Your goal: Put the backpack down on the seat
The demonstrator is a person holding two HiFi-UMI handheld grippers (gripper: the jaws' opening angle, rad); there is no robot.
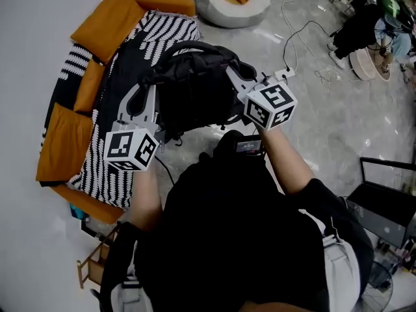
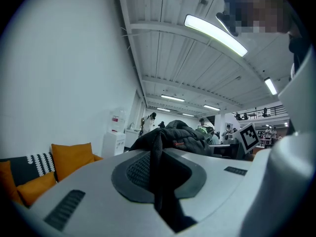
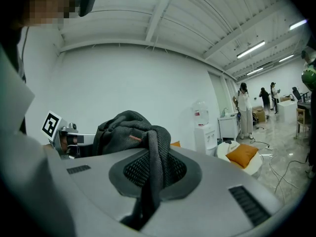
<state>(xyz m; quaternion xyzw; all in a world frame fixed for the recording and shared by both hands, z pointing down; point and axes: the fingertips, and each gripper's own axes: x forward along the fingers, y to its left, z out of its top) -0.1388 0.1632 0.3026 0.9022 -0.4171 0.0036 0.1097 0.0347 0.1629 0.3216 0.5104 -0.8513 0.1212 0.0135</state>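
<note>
Grey left gripper [image 2: 158, 168] clamped narrow on a black mesh shoulder strap [image 2: 157, 149], grey right gripper [image 3: 150, 171] pinching the other strap [image 3: 154, 149], black fabric backpack [image 1: 192, 86] hanging between them, over the black-and-white striped seat of an orange-cushioned sofa [image 1: 107, 25], glossy grey floor [image 1: 325, 109]

I hold the backpack [image 1: 195, 86] up off the floor, my left gripper [image 1: 144, 96] at its left side and my right gripper [image 1: 239, 82] at its right. Beneath and beyond it is the sofa [image 1: 166, 4], with a striped blanket [image 1: 166, 31] on the seat and orange cushions [image 1: 107, 23] along the back. Cables [image 1: 302, 38] trail over the floor on the right.
</note>
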